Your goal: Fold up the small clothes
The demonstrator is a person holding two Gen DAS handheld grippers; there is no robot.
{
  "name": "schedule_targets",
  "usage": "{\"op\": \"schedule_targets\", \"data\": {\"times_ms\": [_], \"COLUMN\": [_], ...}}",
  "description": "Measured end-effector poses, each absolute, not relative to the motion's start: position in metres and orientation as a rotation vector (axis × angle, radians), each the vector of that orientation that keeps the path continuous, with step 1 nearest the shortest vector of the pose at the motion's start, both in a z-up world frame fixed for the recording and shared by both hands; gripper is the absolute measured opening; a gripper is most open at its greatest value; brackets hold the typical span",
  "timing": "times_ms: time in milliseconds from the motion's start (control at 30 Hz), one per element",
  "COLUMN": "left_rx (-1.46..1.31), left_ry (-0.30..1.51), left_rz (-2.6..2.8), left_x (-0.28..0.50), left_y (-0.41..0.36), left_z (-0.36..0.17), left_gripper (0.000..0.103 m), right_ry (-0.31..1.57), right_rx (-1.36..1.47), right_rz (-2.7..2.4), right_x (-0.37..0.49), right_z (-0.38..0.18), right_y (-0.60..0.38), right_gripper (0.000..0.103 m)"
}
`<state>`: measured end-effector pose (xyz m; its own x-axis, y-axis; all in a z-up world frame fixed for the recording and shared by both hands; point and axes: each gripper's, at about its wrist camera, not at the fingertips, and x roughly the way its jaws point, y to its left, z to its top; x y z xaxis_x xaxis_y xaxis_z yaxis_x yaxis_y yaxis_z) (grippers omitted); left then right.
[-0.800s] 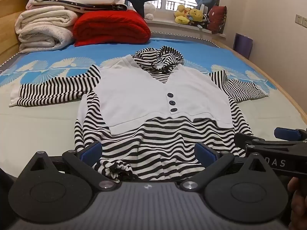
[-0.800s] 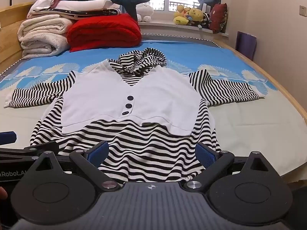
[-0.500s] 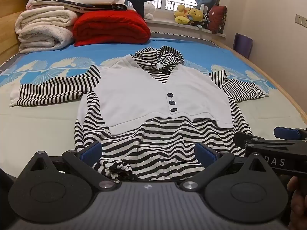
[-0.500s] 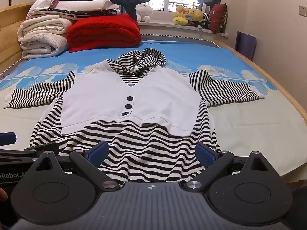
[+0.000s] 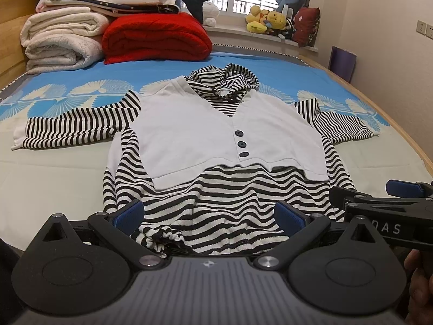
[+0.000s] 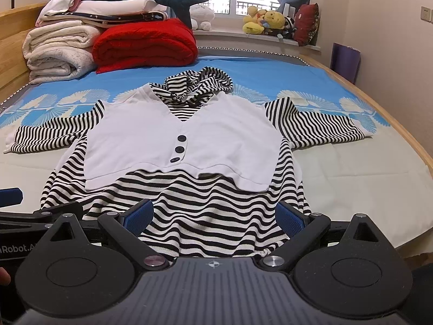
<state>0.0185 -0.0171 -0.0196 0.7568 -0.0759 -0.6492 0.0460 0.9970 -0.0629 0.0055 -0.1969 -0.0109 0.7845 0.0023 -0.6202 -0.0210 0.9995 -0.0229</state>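
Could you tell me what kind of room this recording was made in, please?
Most likely a bedroom in a home. A striped hooded top lies spread on a bed with a blue patterned sheet, folded blankets are stacked by the headboard, and plush toys sit on the windowsill.

Legible text: white letters "DAS", partly cut off, on the side of the right tongs. White lettering "Robot.A", cut at both ends, on the side of the left tongs.
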Motion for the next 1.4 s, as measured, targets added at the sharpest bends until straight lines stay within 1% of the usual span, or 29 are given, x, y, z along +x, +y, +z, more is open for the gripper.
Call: {"op": "schedule_targets", "data": {"times_ms": [933,1067,1233,1267,1333,1367,1400], "left_rx": [-0.038,-0.046,0.088,0.105,0.117,0.124,0.127], "left_ry": [0.713,0.703,0.691,0.703,0.715,0.726,0.744], "left_rz": [-0.072,-0.078,-0.109,-0.123,-0.112,-0.093,-0.075], "left_x": [0.02,0.03,0.067,0.08,0.098,0.106,0.113], "left_y": [-0.019,-0.003,0.018,0.026,0.039,0.045,0.051], "left_z": [-0.021,-0.002,0.026,0.028,0.022,0.014,0.005], "left_gripper": [0.102,0.102,0.102,0.102,0.102,0.102,0.102], "right_ry": [0.673,0.63,0.511,0.576,0.614,0.737,0.779], "right_rx": [-0.027,0.022,0.065,0.072,0.023,0.008,0.003], "right_rz": [0.012,-0.011,-0.018,-0.012,-0.04,-0.05,-0.068], "right_x": [0.007,0.01,0.036,0.051,0.074,0.087,0.092], "right_z": [-0.01,0.004,0.048,0.046,0.033,0.01,-0.01], "right_y": [-0.195,-0.218,-0.267,-0.275,-0.288,-0.286,-0.291], "right_gripper": [0.096,0.095,0.094,0.094,0.094,0.094,0.094]}}
